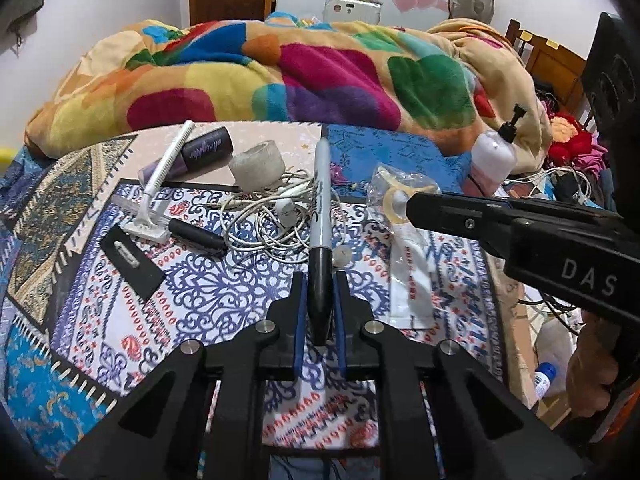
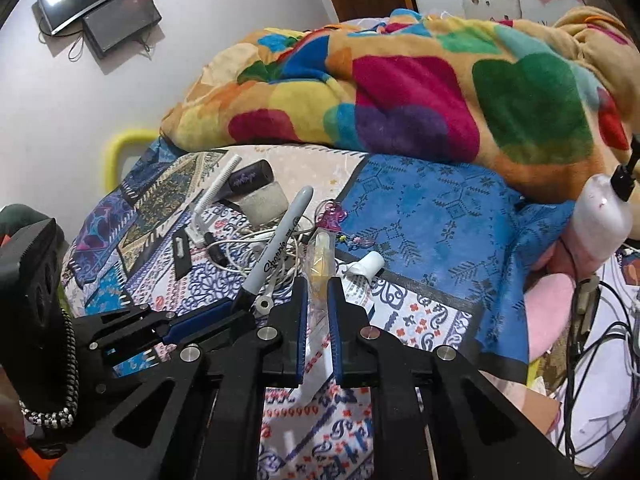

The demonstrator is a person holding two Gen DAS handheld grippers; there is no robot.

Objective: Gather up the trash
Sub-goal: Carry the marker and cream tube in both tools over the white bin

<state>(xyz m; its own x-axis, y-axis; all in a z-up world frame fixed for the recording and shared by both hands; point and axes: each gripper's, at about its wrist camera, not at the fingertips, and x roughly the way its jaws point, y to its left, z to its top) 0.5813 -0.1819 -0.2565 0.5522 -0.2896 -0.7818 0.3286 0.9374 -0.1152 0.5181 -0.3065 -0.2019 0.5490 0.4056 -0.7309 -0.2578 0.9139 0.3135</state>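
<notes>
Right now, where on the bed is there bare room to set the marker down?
Bare patterned cloth lies between the black flat card and the left gripper; the blue sheet panel beside the clear plastic wrapper is open too. Around the tangled white earphone cable it is crowded.

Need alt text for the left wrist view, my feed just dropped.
The left tongs grip a black-capped Sharpie marker by its cap end above a patterned bedspread. Behind it lie tangled white earphones, a white razor and a tape roll; the right tongs reach to a clear plastic wrapper.
</notes>
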